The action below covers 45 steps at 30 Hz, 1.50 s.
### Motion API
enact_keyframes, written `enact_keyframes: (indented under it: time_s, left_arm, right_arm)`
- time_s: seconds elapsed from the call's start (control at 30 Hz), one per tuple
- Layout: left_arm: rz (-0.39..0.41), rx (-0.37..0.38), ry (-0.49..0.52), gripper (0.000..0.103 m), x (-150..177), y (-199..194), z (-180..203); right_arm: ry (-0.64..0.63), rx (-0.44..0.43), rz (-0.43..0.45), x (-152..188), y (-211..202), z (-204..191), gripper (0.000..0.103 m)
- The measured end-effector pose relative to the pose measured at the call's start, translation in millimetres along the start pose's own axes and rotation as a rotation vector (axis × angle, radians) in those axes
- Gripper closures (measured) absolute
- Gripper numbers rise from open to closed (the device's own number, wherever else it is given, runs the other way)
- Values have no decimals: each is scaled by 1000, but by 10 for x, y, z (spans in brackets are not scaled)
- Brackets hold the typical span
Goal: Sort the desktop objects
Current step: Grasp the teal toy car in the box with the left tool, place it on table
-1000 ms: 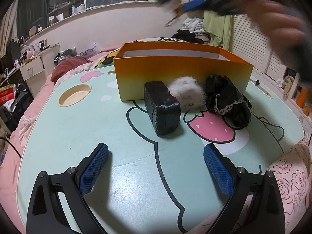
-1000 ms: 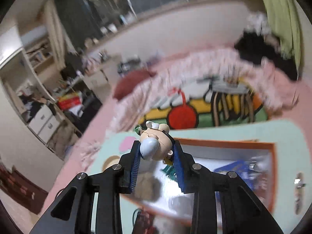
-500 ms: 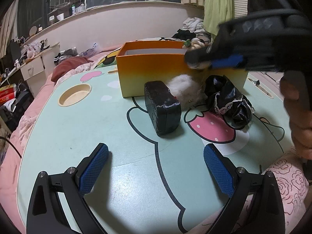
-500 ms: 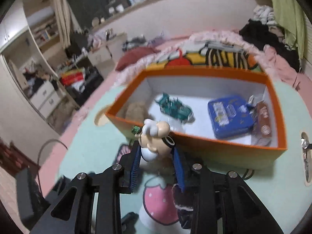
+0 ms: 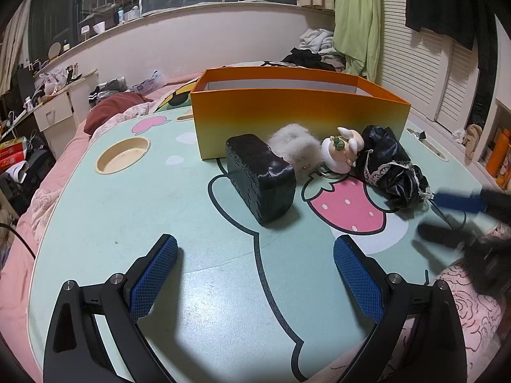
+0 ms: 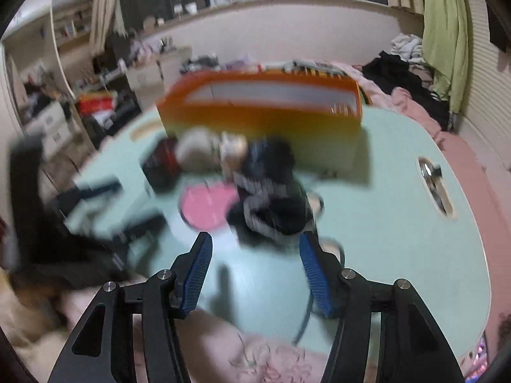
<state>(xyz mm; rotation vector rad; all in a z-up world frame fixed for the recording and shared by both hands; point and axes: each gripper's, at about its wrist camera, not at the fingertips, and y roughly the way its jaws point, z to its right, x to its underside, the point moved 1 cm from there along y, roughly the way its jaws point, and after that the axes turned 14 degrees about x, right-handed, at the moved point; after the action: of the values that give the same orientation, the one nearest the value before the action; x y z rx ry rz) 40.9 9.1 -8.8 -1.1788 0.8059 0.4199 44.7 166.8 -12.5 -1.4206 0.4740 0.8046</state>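
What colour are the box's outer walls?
The box is orange, fading to yellow at the bottom; clearest in the left wrist view.

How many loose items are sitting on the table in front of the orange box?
4: a black case at left, a grey fluffy ball behind it, a small figurine, and black lace-trimmed fabric at right. The box's contents are hidden.

Small figurine (image 5: 343,153) stands between fluffy ball (image 5: 295,146) and black cloth (image 5: 391,169), before orange box (image 5: 297,116).

Left wrist: low over table (image 5: 198,287), facing box (image 5: 297,121). Right wrist: blurred, from the right, nearer. Both share box, black cloth (image 6: 271,204)
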Motion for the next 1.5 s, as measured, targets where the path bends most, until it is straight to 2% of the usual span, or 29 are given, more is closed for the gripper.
enact_keyframes:
  time_s: [0.03, 0.1, 0.23, 0.3, 0.33, 0.37, 0.43, 0.5, 0.57, 0.63, 0.67, 0.77, 0.9, 1.0, 1.1, 1.2, 1.3, 1.43, 1.5]
  left_arm:
    - [2, -2, 1, 5, 1, -1, 2]
    - [4, -2, -2, 5, 3, -6, -6]
    - [21, 42, -21, 7, -15, -62, -45]
    - [31, 55, -17, 24, -85, -128, -56]
    - [38, 54, -13, 37, -173, -179, -57]
    - [49, 58, -8, 45, -315, -245, -61]
    - [59, 79, -11, 51, -611, -328, -61]
    - [45, 137, -48, 54, -965, -324, -106]
    - [-58, 215, -141, 54, -1382, -106, -204]
    - [-185, 250, -265, 54, -1634, 216, -316]
    - [-271, 246, -324, 54, -1738, 439, -355]
    - [-425, 200, -419, 54, -1871, 974, -438]
    - [-532, 72, -457, 54, -1825, 1483, -515]
    - [-511, -19, -431, 52, -1863, 1608, -488]
    - [-482, -39, -379, 53, -1874, 1651, -419]
    - [-480, -55, -372, 55, -1774, 1704, -447]
    - [-452, -47, -421, 54, -1752, 1672, -472]
    - [-443, -37, -489, 43, -1781, 1725, -517]
    - [-422, -59, -506, 43, -1833, 1735, -506]
  right_arm:
    - [-17, 28, 9, 44, 24, -26, 35]
    - [-16, 27, 2, 37, 73, -14, 30]
    - [-6, 29, 10, 78, 115, 10, 26]
    - [-1, 27, 10, 93, 130, 22, 25]
    - [-1, 29, 10, 107, 127, 14, 25]
    - [0, 30, 11, 94, 106, -3, 24]
    - [1, 30, 13, 95, 98, -4, 24]
    - [1, 30, 12, 93, 96, 1, 24]
    - [1, 29, 14, 60, 69, 14, 24]
    - [1, 29, 14, 60, 68, 13, 24]
    - [1, 30, 14, 59, 68, 13, 23]
    - [2, 29, 14, 55, 61, 6, 23]
    - [3, 26, 17, 56, 52, 11, 23]
    - [4, 25, 19, 60, 41, 11, 23]
    - [7, 22, 19, 59, 28, 14, 23]
    - [6, 23, 20, 58, 27, 13, 23]
    - [7, 22, 20, 63, 25, 10, 22]
    - [7, 22, 20, 65, 16, 5, 22]
    - [8, 22, 21, 65, 14, 6, 22]
